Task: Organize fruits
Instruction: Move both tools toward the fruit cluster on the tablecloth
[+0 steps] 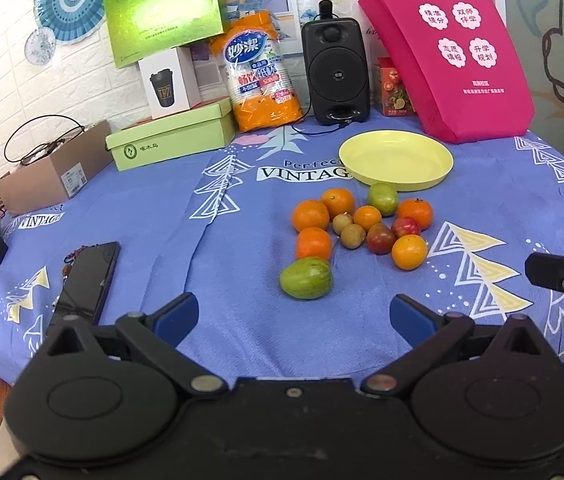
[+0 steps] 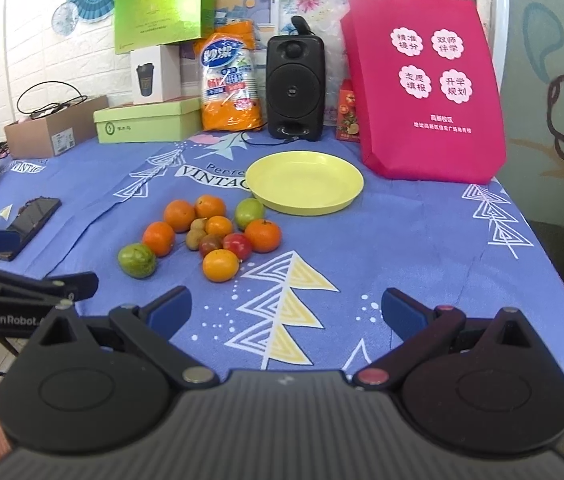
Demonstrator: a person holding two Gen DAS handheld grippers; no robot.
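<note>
A cluster of fruit lies on the blue tablecloth: several oranges point(image 1: 310, 215) point(image 2: 179, 215), a green mango-like fruit point(image 1: 306, 278) point(image 2: 137, 260) nearest, a round green fruit point(image 1: 382, 199) point(image 2: 248, 213), red plums point(image 1: 380, 239) point(image 2: 237, 245) and small brown fruits point(image 1: 351, 235) point(image 2: 196, 238). An empty yellow plate point(image 1: 396, 160) point(image 2: 305, 182) sits just behind the cluster. My left gripper point(image 1: 294, 318) is open and empty, just in front of the green mango. My right gripper point(image 2: 286, 312) is open and empty, in front and to the right of the fruit.
A black phone point(image 1: 85, 284) point(image 2: 31, 220) lies at the left. At the back stand a pink bag point(image 1: 446, 52) point(image 2: 426, 80), black speaker point(image 1: 336, 70) point(image 2: 295, 86), paper-cup pack point(image 1: 259, 76), green boxes point(image 1: 169, 136) and a cardboard box point(image 1: 53, 168). The table edge curves at right.
</note>
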